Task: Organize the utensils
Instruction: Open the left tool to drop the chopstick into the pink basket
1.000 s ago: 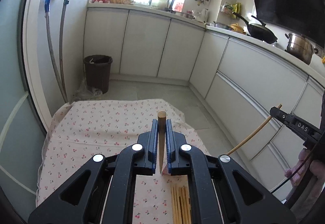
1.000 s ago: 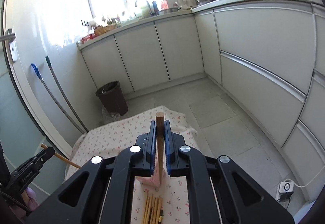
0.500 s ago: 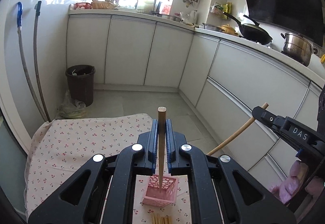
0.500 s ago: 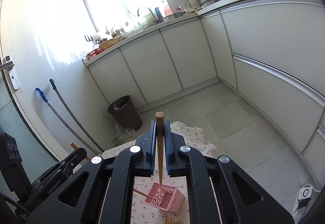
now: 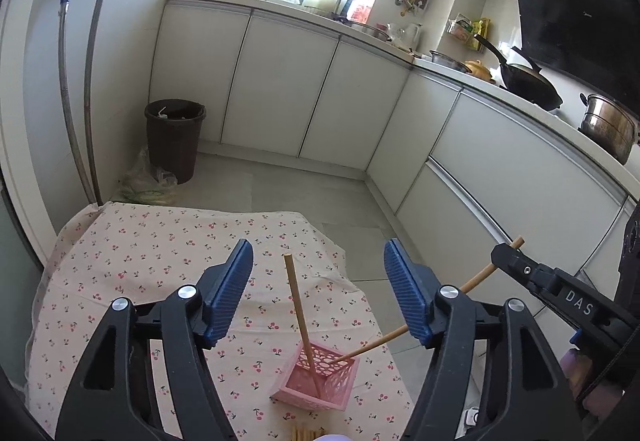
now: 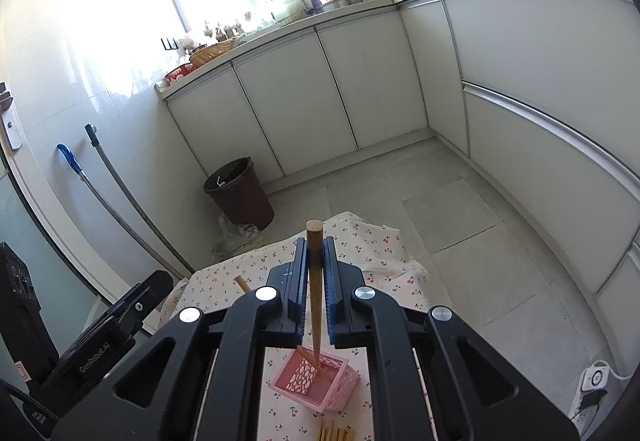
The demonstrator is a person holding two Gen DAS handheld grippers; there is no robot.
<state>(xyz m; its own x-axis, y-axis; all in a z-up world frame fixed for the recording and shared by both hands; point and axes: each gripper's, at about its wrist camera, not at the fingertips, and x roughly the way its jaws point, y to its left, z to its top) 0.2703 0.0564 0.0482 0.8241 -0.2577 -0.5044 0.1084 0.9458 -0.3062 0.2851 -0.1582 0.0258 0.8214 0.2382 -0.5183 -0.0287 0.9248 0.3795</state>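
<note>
The left gripper (image 5: 318, 291) has its blue-padded fingers (image 5: 230, 291) spread wide, holding nothing. Between and just below them, a wooden chopstick (image 5: 300, 315) stands tilted, its lower end inside the pink perforated basket (image 5: 320, 381) and its top leaning away toward the left finger. The basket sits on a cherry-print cloth (image 5: 160, 261) ahead of the fingers' base. A second chopstick (image 5: 432, 315) passes behind the right finger, its low tip at the basket's rim and its high end pinched in the right gripper (image 5: 506, 251), seen off to the right. From the right wrist view, the right gripper (image 6: 314, 253) has its fingers (image 6: 300, 269) pressed together on that chopstick (image 6: 314, 281), which runs straight down between them, the round top poking above the fingertips and the tip reaching into the basket (image 6: 316, 383) directly below. The released chopstick (image 6: 244, 286) shows to the left of the fingers, mostly hidden behind the gripper body. More chopsticks (image 6: 336, 433) lie on the cloth (image 6: 372, 253) nearer than the basket, at the bottom of the view. A dark bin (image 6: 238, 197) stands on the floor beyond the fingertips, to their left.
</note>
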